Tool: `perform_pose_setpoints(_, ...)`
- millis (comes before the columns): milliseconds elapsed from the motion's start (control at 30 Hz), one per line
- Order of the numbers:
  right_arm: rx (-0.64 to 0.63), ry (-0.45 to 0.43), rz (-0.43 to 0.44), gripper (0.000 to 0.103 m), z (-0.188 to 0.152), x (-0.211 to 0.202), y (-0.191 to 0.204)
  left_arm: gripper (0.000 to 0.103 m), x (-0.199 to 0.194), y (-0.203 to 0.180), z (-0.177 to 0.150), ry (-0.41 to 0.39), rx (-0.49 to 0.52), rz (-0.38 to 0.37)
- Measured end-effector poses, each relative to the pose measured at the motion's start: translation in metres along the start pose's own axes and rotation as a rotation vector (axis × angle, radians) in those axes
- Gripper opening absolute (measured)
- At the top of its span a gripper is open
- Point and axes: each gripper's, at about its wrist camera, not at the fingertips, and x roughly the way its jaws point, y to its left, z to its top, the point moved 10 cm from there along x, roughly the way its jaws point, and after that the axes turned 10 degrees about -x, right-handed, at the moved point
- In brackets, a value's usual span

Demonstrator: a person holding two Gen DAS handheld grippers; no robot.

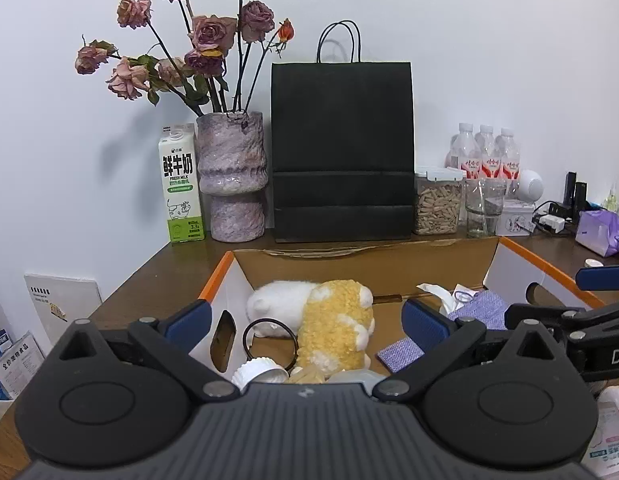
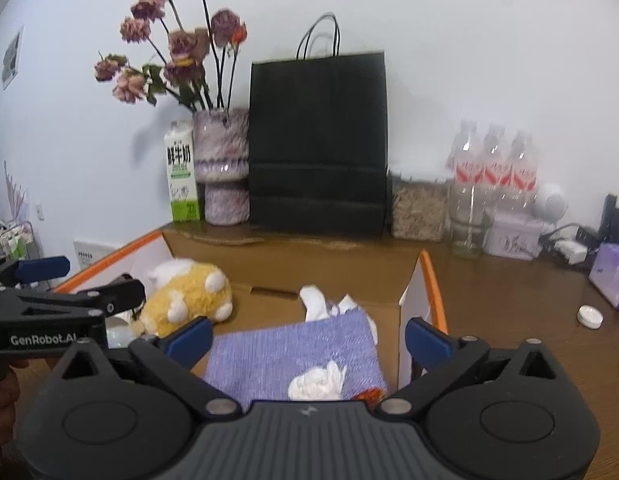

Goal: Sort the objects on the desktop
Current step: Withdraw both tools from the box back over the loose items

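Both our grippers over the cardboard box (image 1: 389,268)

We hold the left gripper (image 1: 307,320) and right gripper (image 2: 307,338) spread wide, empty, above the plush toy (image 1: 329,328) and purple cloth (image 2: 297,356).

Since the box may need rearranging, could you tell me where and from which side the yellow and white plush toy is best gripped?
I would take the plush toy across its yellow midsection, coming down from above with the left gripper, whose jaws stand open. It lies on its side in the cardboard box, soft and bulky, and the box wall blocks a sideways approach.
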Motion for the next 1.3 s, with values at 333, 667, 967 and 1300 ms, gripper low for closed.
perform_pose_setpoints(333,-0.008,-0.006,-0.004,0.103,0.003,-0.005,0.001,0.103,-0.004,0.000,0.002,-0.007,-0.008,-0.002)
perform_pose_setpoints(667,-0.017,0.001,-0.011,0.103,0.002,-0.005,0.002,0.103,-0.008,0.000,0.004,-0.015,-0.010,-0.002)
perform_pose_setpoints(967,-0.050,-0.015,-0.038,0.103,0.006,-0.013,0.004,0.103,-0.019,-0.003,0.012,-0.036,-0.016,-0.019)
perform_pose_setpoints(1300,-0.090,-0.037,-0.058,0.103,0.018,-0.046,0.011,0.103,-0.052,-0.010,0.031,-0.089,-0.011,-0.039)
